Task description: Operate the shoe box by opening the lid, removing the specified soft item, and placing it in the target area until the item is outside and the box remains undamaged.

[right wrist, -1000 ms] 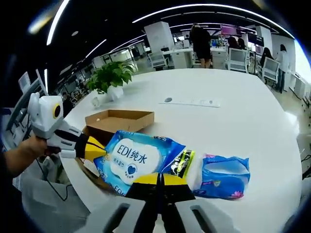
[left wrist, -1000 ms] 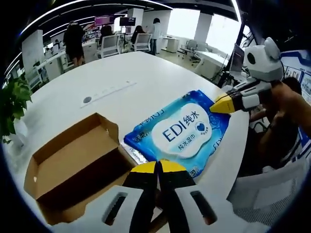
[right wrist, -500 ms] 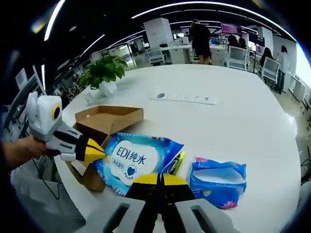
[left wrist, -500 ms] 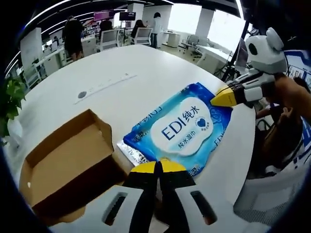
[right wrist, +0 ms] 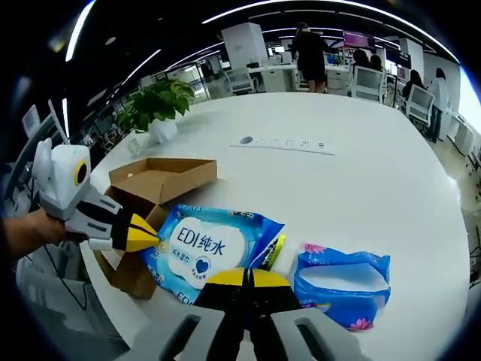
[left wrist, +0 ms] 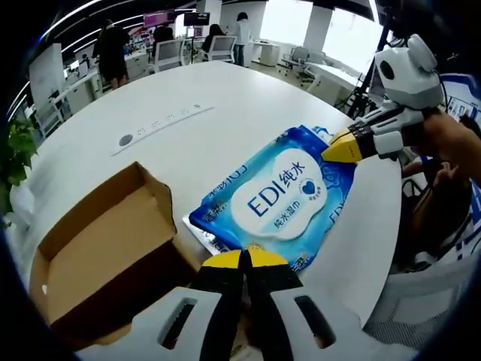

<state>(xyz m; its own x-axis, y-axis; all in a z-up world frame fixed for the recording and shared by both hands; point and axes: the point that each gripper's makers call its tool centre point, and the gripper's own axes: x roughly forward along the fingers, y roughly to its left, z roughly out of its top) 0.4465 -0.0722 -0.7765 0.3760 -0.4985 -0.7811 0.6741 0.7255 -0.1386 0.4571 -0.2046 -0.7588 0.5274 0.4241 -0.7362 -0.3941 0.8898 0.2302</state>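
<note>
Open office behind, desks, chairs, people standing far off; big white round table (right wrist: pixel 391 180) takes the foreground. Cardboard box (left wrist: pixel 105 248) sits open on it, lid off (inside looks bare), potted plant (right wrist: pixel 159 113) beyond it near the table edge. Blue wet-wipes pack (left wrist: pixel 279 197) is out of the box, held just beside it between both grippers: left gripper (left wrist: pixel 244 259) jaws pressed together on its near edge, right gripper (right wrist: pixel 246 277) jaws pinched on the opposite edge. Smaller blue tissue pack (right wrist: pixel 342 280) lies just beside the wipes. Power strip (right wrist: pixel 284 144) flat mid-table.
</note>
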